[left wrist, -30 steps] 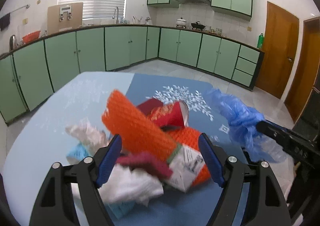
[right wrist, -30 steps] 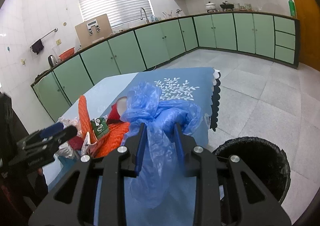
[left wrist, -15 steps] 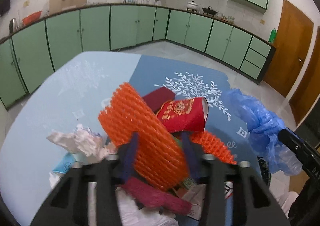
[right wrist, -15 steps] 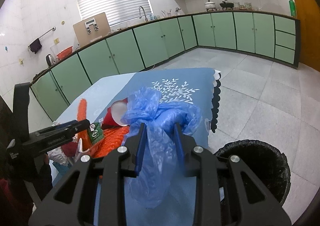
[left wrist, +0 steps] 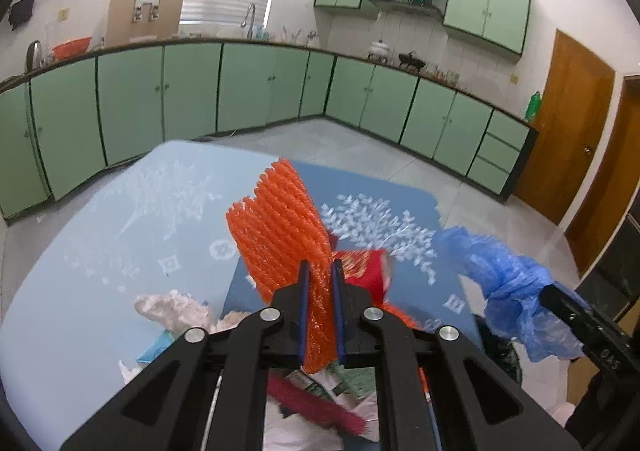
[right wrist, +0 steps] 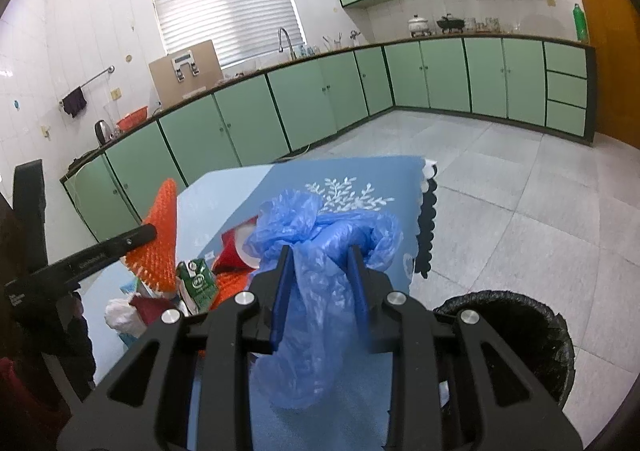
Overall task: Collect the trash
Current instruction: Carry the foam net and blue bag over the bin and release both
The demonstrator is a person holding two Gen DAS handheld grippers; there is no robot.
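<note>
- The left gripper (left wrist: 319,283) has its fingers (left wrist: 303,291) pinched tight on the lower end of an orange foam net (left wrist: 280,227); the net stands up above the tabletop (left wrist: 80,259).
- The right gripper (right wrist: 320,271) holds its fingers (right wrist: 283,279) narrow, clamped on a crumpled blue plastic bag (right wrist: 320,251) that hangs down between them.
- Under the left gripper lies the trash pile: a red paper cup (left wrist: 366,271), crumpled white tissue (left wrist: 172,307), a green-and-white carton (right wrist: 196,283), a dark red strip (left wrist: 316,407).
- The pile sits where the tabletop's pale blue cloth meets its darker blue one.
- A black-lined trash bin (right wrist: 516,327) stands on the floor just beside the tabletop's edge, to the right of the right gripper.
</note>
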